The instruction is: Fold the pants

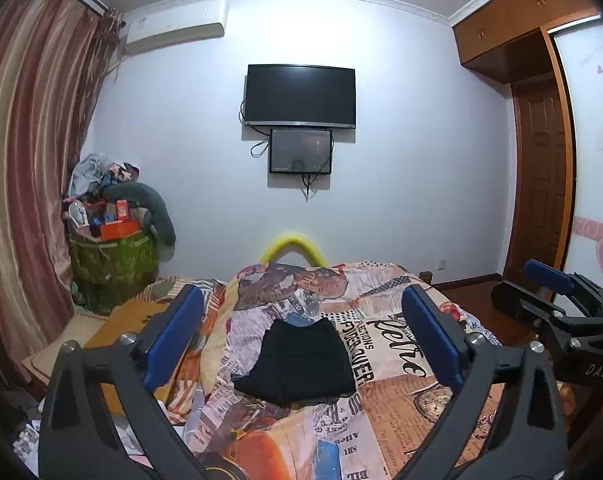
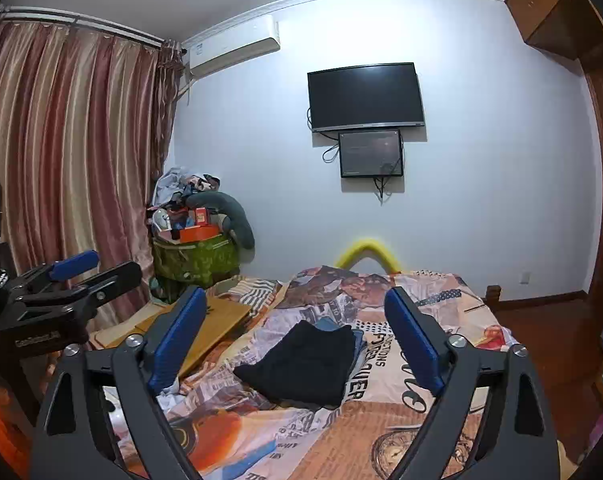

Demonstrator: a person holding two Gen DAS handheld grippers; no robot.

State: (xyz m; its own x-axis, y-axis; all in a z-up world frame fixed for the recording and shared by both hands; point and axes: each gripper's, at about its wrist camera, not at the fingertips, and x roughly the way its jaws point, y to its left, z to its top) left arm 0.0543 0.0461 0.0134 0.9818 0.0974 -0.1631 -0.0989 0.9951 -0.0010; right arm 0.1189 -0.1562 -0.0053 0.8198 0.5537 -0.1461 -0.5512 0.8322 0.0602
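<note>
The black pants (image 1: 297,360) lie folded into a compact rectangle on the patterned bedspread (image 1: 385,412); in the right wrist view the black pants (image 2: 305,364) rest partly on a blue garment (image 2: 357,338). My left gripper (image 1: 301,332) hovers above and short of the pants, open, nothing between its blue pads (image 1: 433,340). My right gripper (image 2: 297,332) is likewise open and empty, back from the fold. Each gripper shows at the edge of the other's view: the right gripper (image 1: 557,292) and the left gripper (image 2: 77,272).
A wooden board (image 2: 217,324) lies on the bed's left side. A green bin (image 1: 113,264) piled with boxes and clothes stands by the striped curtain (image 1: 25,168). A yellow foam arch (image 1: 293,248) sits at the bed's far end. A TV (image 1: 301,96) hangs on the wall; a wardrobe (image 1: 541,136) stands right.
</note>
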